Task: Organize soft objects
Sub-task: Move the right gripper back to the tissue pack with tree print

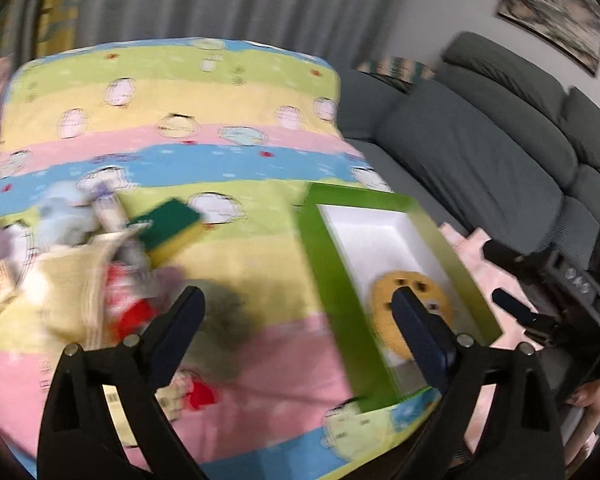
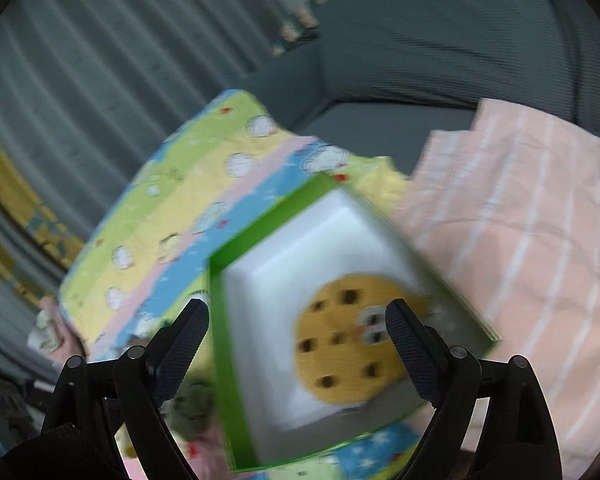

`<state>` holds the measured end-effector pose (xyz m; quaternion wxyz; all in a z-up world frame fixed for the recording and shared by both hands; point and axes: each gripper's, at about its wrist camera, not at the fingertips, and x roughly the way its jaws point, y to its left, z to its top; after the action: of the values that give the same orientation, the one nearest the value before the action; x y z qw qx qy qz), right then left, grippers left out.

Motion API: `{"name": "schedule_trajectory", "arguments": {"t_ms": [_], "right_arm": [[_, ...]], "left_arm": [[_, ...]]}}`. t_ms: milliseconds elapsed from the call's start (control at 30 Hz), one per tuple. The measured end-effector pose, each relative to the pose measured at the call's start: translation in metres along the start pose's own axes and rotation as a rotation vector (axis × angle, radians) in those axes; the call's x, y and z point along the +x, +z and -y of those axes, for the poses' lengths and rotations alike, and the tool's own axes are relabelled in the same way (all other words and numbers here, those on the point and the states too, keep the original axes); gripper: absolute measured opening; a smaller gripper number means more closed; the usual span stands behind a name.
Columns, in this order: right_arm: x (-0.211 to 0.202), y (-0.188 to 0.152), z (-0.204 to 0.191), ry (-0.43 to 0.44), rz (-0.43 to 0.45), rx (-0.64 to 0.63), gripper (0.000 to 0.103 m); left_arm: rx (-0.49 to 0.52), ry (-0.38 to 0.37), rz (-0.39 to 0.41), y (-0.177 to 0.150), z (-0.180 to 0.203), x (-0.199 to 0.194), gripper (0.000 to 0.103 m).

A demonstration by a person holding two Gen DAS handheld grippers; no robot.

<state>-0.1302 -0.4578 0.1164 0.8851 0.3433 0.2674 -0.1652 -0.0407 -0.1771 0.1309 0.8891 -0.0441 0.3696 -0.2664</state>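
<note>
Green box (image 2: 220,320) with the white inside is sitting right in front of the right tongs (image 2: 296,320), and the cookie plush (image 2: 348,344) is already lying flat in it, between those spread fingers but not touched by them. Both tongs are wide and empty; the left tongs (image 1: 300,304) hang over bare striped blanket (image 1: 172,92), with the box off to their right.

The rest of the soft stuff is a jumble ahead and left of the left tongs: a green-and-yellow sponge (image 1: 172,228), something red (image 1: 136,316), some pale fabric bits too blurred to name.

Stuff I'd worry about:
- the pile is tangled, so a grab there could drag two or three things at once and drop one short of the box
- the box is light cardboard on a soft quilt, near the edge closest to the tongs, so a nudge from a finger going in could tip or slide it off
- the pink striped cloth (image 2: 520,240) right of the right tongs could snag a fingertip on the way across
</note>
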Motion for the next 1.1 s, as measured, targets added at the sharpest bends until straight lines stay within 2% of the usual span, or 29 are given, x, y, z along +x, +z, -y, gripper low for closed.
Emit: {"name": "schedule_trajectory", "arguments": {"t_ms": [67,167,233,400,533,633,700,867,1100], "right_arm": [[0.001,-0.006,-0.017,0.068,-0.009,-0.027,0.092],[0.007,-0.018,-0.048,0.150,-0.040,-0.085,0.092],[0.011,-0.028,-0.072,0.200,-0.063,-0.134,0.092],[0.022,-0.056,-0.124,0.265,-0.122,-0.244,0.093],[0.033,-0.084,-0.164,0.309,-0.177,-0.326,0.093],[0.041,-0.109,-0.192,0.367,-0.232,-0.390,0.093],[0.048,-0.127,-0.212,0.408,-0.279,-0.434,0.093],[0.065,-0.172,-0.273,0.453,-0.379,-0.551,0.093],[0.119,-0.227,-0.358,0.472,-0.567,-0.588,0.093]], "left_arm": [[-0.015,0.056,0.016,-0.002,-0.019,-0.012,0.102],[-0.050,0.171,0.034,-0.009,-0.056,-0.027,0.102],[-0.074,0.218,0.034,-0.014,-0.077,-0.033,0.102],[-0.177,0.315,0.023,-0.030,-0.142,-0.048,0.102],[-0.261,0.411,0.049,-0.046,-0.191,-0.060,0.102],[-0.378,0.485,0.036,-0.064,-0.234,-0.066,0.101],[-0.454,0.511,0.018,-0.072,-0.258,-0.071,0.100],[-0.526,0.554,0.045,-0.075,-0.283,-0.091,0.101],[-0.598,0.533,0.033,-0.081,-0.314,-0.107,0.100]]}}
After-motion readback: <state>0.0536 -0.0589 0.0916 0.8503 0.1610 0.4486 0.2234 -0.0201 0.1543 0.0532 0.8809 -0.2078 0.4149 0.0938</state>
